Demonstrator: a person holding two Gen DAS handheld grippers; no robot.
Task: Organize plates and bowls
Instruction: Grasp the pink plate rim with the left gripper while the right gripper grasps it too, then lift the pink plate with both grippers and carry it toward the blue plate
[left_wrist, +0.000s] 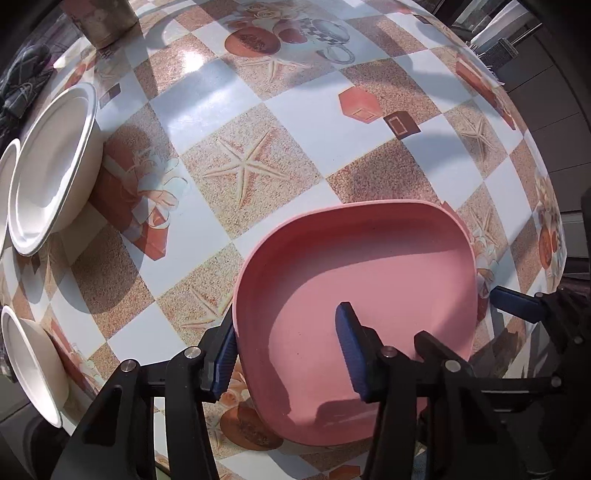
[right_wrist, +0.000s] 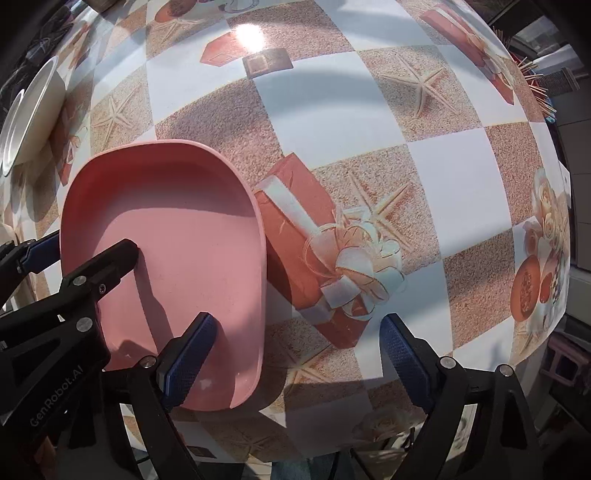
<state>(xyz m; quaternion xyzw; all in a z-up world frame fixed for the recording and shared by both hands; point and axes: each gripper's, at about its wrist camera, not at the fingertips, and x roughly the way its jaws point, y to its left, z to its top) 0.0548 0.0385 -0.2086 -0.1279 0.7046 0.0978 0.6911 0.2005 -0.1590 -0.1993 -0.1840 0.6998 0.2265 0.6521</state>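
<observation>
A pink, rounded-square plate (left_wrist: 369, 288) (right_wrist: 166, 236) lies on the patterned tablecloth (left_wrist: 295, 122). My left gripper (left_wrist: 286, 325) points down over its left rim, one blue pad just outside the rim and the other well inside the plate, so it is open. My right gripper (right_wrist: 297, 319) is open across the plate's right rim, with one finger inside and one over the cloth. Neither pair of pads presses on the rim. White bowls (left_wrist: 55, 166) (left_wrist: 33, 365) stand at the table's left side; one white bowl (right_wrist: 33, 110) also shows in the right wrist view.
A brownish cylindrical container (left_wrist: 107, 22) stands at the far left corner. Dark cables or cloth (left_wrist: 22, 85) lie beyond the left edge. Toothpicks (right_wrist: 535, 85) stick up at the far right, close to the table's right edge (right_wrist: 554, 184).
</observation>
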